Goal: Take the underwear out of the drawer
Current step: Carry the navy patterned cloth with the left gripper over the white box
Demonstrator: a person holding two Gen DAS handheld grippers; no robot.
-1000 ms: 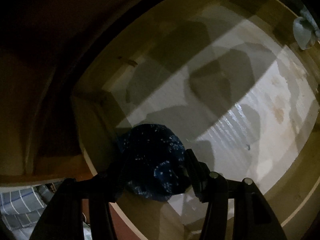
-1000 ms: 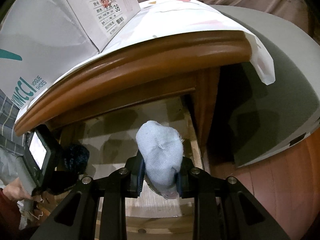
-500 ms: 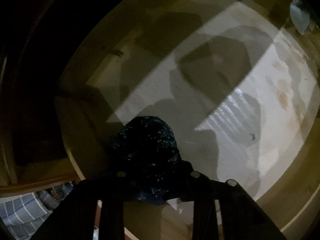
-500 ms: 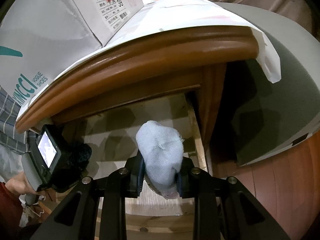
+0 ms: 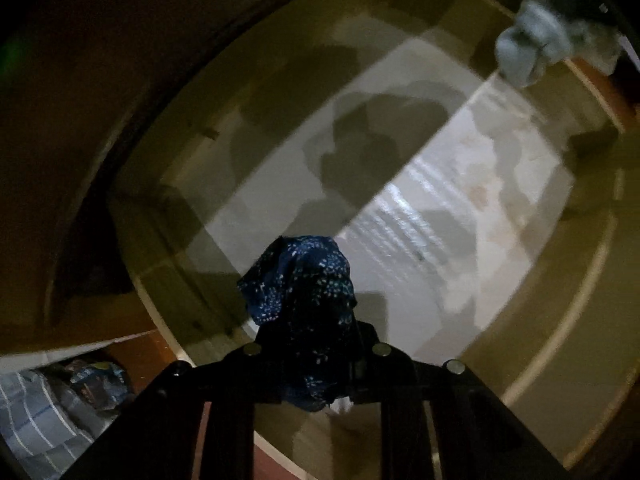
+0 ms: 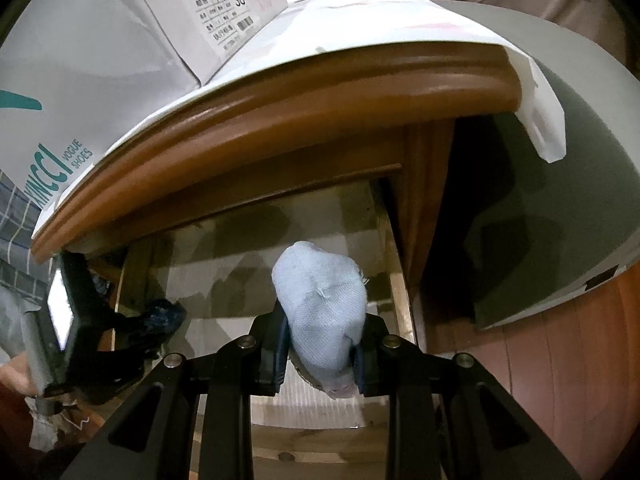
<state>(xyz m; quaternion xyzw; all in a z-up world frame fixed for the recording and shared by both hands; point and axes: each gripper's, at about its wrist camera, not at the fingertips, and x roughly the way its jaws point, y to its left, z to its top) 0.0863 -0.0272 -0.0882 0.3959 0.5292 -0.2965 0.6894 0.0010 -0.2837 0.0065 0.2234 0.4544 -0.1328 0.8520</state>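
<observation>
left hand-held gripper (image 5: 308, 356): clamped on dark navy bundled underwear with pale speckles (image 5: 300, 280); jaws just been closing, cloth between them, bulk bunched ahead of the tips.
right hand-held gripper (image 6: 320, 354): closed on pale blue knit underwear wad (image 6: 322, 312), fabric bulging above the pads, small tail hanging below.
why held so: both pointed steeply down into the opening, likely so each wad lifts straight up past the cabinet's overhanging top edge.
open wooden drawer with pale lined floor (image 5: 420, 216): directly below and ahead of both tools; floor bare as far as visible, only shadows on it; far corners too dim to tell.
task things: both pieces in the jaws, above the drawer floor, apparently not yet clear of the drawer.
brown wooden bedside cabinet (image 6: 280, 120): rounded top edge above right tool.
white shoe box with size label (image 6: 120, 40): on top, on a white sheet.
</observation>
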